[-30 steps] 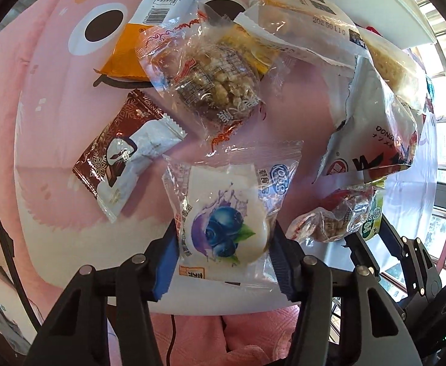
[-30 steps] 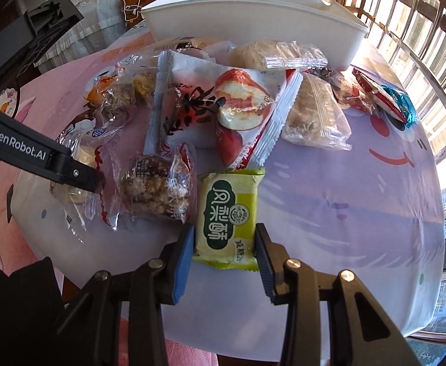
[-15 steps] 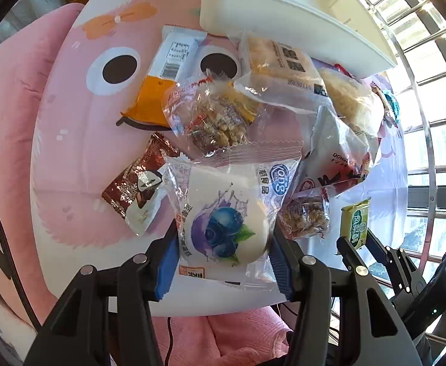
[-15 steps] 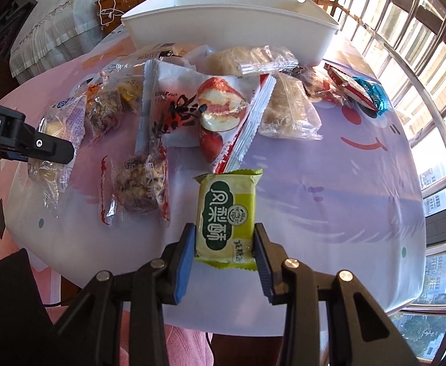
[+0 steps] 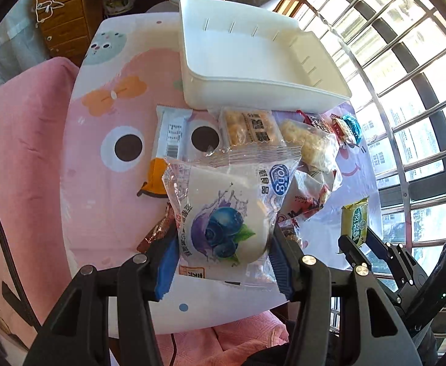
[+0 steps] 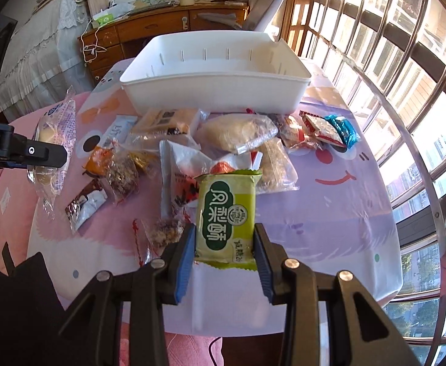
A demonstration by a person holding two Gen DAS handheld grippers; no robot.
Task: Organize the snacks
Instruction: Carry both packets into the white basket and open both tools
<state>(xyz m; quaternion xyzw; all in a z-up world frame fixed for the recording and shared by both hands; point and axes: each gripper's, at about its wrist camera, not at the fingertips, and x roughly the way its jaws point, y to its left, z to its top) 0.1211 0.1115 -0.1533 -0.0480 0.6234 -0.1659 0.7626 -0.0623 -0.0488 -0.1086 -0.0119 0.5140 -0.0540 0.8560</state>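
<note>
My left gripper (image 5: 223, 253) is shut on a clear-wrapped blueberry cake packet (image 5: 223, 213), held up above the table. In the right wrist view that packet (image 6: 52, 152) hangs at the far left. My right gripper (image 6: 224, 244) is shut on a yellow-green pastry packet (image 6: 226, 213), also lifted; the left wrist view shows that packet (image 5: 354, 221) at the lower right. An empty white bin (image 6: 214, 76) stands at the table's far side, also seen from the left wrist (image 5: 253, 61). Several loose snack packets (image 6: 238, 131) lie between the bin and my grippers.
The round table wears a pink and lilac cartoon cloth (image 6: 329, 207). A brown chocolate packet (image 6: 85, 204) lies left of the pile, red and blue wrappers (image 6: 329, 129) at the right. A barred window (image 6: 406, 91) runs along the right; a wooden dresser (image 6: 149, 33) stands behind the bin.
Both grippers have risen with their packets, so the table looks smaller and the whole white bin has come into view. The grips are unchanged.
</note>
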